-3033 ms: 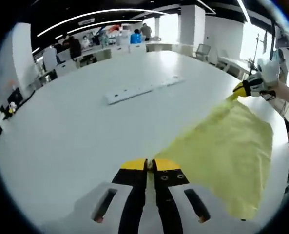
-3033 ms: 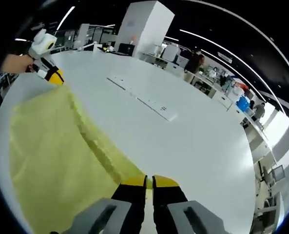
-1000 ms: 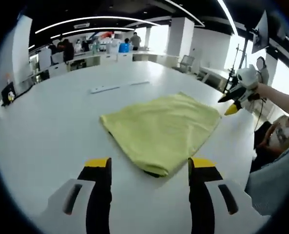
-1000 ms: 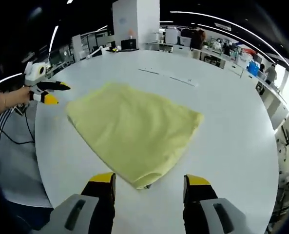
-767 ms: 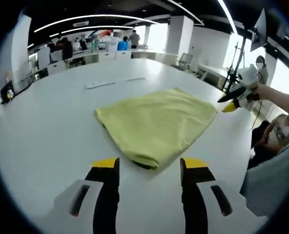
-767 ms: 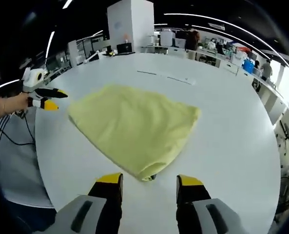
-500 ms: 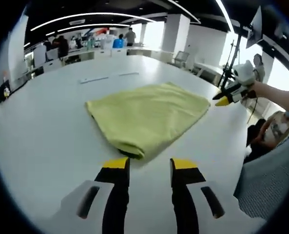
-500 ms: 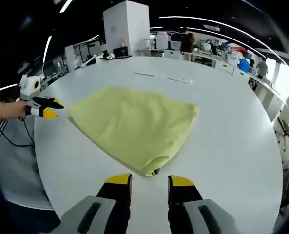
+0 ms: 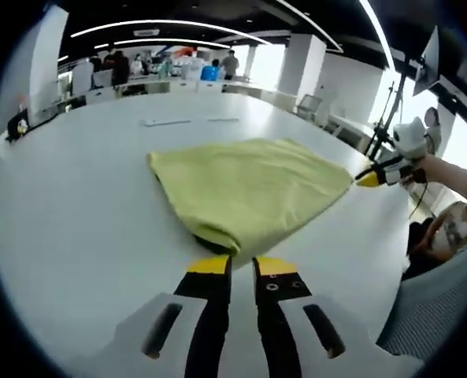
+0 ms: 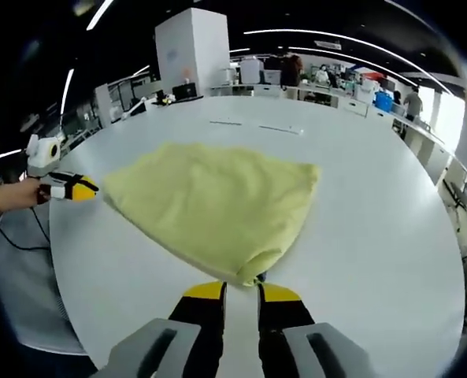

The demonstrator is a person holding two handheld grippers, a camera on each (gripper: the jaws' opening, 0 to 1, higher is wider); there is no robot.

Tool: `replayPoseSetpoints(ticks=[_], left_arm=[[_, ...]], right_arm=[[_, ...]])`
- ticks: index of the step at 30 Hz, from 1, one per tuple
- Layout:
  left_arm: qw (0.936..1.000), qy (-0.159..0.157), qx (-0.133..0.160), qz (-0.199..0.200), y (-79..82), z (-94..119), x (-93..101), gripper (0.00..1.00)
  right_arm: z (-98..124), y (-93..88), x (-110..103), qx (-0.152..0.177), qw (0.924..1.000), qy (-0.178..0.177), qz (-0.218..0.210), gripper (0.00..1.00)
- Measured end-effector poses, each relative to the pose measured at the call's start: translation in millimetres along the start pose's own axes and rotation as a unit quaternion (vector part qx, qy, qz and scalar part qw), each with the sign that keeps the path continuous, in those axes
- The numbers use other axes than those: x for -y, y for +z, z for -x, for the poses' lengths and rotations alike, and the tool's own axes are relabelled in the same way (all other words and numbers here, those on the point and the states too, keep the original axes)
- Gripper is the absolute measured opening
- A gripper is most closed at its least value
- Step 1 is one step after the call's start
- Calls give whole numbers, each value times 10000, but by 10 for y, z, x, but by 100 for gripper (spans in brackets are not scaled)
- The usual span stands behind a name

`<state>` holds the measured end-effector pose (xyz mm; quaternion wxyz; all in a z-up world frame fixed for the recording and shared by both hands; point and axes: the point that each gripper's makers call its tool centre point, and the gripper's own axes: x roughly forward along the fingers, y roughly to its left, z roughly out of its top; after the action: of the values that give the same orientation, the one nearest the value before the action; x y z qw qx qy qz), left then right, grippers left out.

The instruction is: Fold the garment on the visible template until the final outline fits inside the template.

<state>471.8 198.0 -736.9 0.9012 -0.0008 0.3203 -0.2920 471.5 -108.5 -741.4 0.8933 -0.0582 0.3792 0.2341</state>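
A yellow garment (image 9: 249, 185) lies folded into a rough wedge on the white round table (image 9: 68, 213). My left gripper (image 9: 242, 264) has its jaws drawn in to a narrow gap at the garment's thick near corner, pinching it. The same gripper (image 10: 82, 187) appears as one yellow tip touching the cloth's left corner in the right gripper view. My right gripper (image 10: 242, 290) is closed the same way on the garment (image 10: 217, 201) at its other near corner. In the left gripper view that gripper (image 9: 368, 179) meets the right corner.
A long white strip (image 9: 190, 121) lies flat on the table beyond the cloth, also seen as a strip (image 10: 257, 126) in the right gripper view. The table edge (image 10: 68, 291) runs close behind both grippers. Desks and people stand far behind.
Both grippers have moved in to the garment's near corners, and their jaws have closed from wide apart to a narrow gap. The garment lies as it did a second ago.
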Motion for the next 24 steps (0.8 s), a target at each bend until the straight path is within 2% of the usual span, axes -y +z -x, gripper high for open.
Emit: replayPoseSetpoints(ticks=[3, 14, 24], left_arm=[[9999, -26, 74, 128, 11, -30, 10, 6], [9993, 83, 51, 348, -10, -128, -30, 6], [9992, 110, 96, 362, 6, -144, -39, 0]], right_arm=[[-20, -3, 6, 19, 10000, -50, -64, 8], [-78, 2, 21, 88, 9995, -136, -275, 2], [-91, 8, 34, 140, 9989, -163, -413, 0]])
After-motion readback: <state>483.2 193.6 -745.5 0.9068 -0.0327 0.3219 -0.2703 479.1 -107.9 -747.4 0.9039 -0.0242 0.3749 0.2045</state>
